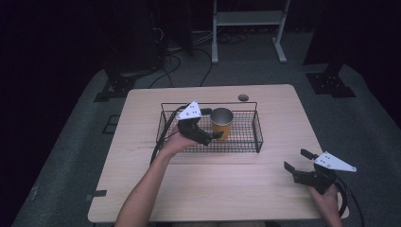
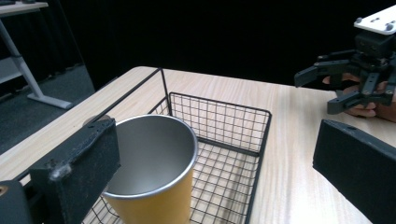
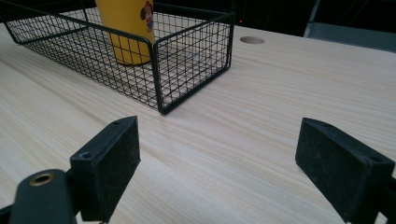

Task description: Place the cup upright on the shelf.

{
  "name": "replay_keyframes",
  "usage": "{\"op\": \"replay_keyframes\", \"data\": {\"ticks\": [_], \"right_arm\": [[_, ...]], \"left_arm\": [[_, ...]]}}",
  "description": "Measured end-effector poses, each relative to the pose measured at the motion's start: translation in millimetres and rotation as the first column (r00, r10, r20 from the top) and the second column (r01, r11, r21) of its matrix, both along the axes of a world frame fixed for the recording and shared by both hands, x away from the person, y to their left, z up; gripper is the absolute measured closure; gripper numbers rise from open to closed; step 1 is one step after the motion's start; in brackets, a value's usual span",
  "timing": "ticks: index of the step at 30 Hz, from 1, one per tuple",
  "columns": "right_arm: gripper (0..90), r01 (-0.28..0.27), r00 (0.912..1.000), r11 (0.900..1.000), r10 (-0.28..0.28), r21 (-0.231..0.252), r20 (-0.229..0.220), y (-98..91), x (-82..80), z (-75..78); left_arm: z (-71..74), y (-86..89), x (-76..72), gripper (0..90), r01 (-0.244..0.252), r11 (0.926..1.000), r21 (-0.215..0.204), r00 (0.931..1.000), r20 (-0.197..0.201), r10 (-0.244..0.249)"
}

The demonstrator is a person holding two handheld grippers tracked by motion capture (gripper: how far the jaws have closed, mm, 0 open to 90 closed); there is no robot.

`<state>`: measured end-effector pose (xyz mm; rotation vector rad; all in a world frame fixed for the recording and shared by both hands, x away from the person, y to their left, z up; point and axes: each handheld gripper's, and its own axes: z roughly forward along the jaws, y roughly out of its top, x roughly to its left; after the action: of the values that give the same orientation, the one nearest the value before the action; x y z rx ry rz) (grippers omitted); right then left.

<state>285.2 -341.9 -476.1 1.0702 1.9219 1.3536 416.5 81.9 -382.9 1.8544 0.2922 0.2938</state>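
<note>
A yellow cup (image 1: 221, 125) with a steel inside stands upright in a black wire basket (image 1: 257, 128) at the middle of the wooden table. My left gripper (image 1: 213, 123) reaches into the basket from the left, open, its jaws on either side of the cup. In the left gripper view the cup (image 2: 154, 158) sits close against the left jaw, the right jaw stands far off, and the basket (image 2: 261, 140) runs ahead. My right gripper (image 1: 295, 159) hovers open over the table's front right corner, holding nothing. In its own view the right gripper (image 3: 224, 163) faces the basket (image 3: 159, 70) and cup (image 3: 126, 28).
A round hole (image 1: 243, 98) marks the tabletop behind the basket. Bare wood lies between basket and front edge. Beyond the table stand a white desk frame (image 1: 248, 19), floor cables (image 1: 175, 61) and black stand bases (image 1: 331, 82). The right gripper (image 2: 315, 93) appears in the left gripper view.
</note>
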Motion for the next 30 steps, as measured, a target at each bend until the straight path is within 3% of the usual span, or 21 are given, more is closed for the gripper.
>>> {"op": "replay_keyframes", "data": {"ticks": [30], "right_arm": [[12.8,-0.001,1.0,1.0,0.001,-0.003,-0.001,0.3,0.0,-0.1]], "left_arm": [[-8.3,22.2,-36.1,0.0,0.004,0.9995,-0.031,0.9998,0.02,-0.004]]}}
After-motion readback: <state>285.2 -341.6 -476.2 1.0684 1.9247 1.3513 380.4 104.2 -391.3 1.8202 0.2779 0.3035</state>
